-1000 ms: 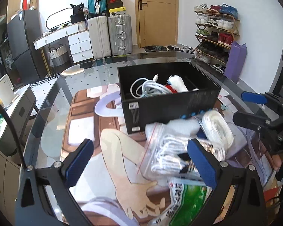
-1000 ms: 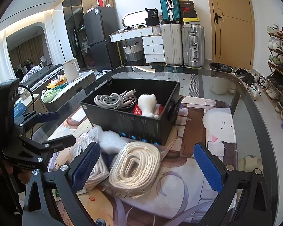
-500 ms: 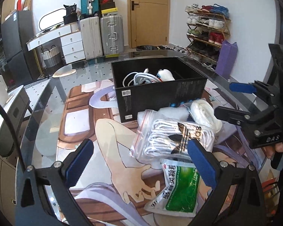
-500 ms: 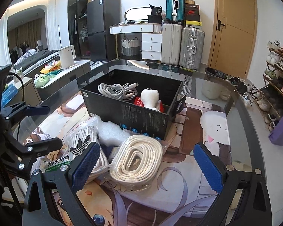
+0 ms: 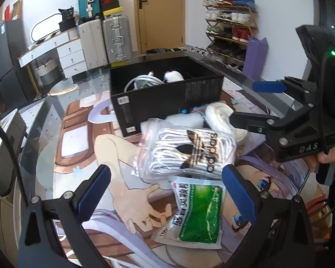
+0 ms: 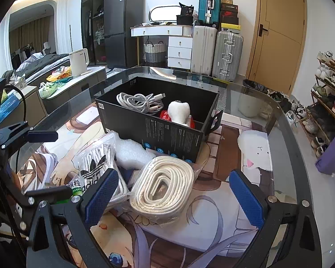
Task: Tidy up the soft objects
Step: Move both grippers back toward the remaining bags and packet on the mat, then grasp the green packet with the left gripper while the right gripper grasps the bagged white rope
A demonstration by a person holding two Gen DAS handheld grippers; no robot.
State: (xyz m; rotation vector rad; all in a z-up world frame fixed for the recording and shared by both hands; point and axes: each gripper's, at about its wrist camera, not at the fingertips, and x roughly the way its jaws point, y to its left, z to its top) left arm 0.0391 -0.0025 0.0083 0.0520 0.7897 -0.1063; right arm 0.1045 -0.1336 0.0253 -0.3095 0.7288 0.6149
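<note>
Glass-topped table [image 6: 268,102] over a cartoon print, black box [image 6: 172,134] on it, bag of socks [image 5: 187,151], green packet [image 5: 196,214], coiled white rope [image 6: 165,189] and foam wrap [image 6: 131,151] beside the box

Soft items piled beside an open black cardboard box [image 6: 167,134] on a glass table.
A clear zip bag of white socks [image 5: 187,154], a green-and-white packet [image 5: 198,212], a coiled cream rope in plastic [image 6: 165,187] and white foam wrap [image 6: 131,154] lie touching in front; inside the box sit white cables [image 6: 138,102] and a white tooth-shaped plush [image 6: 179,111].
</note>
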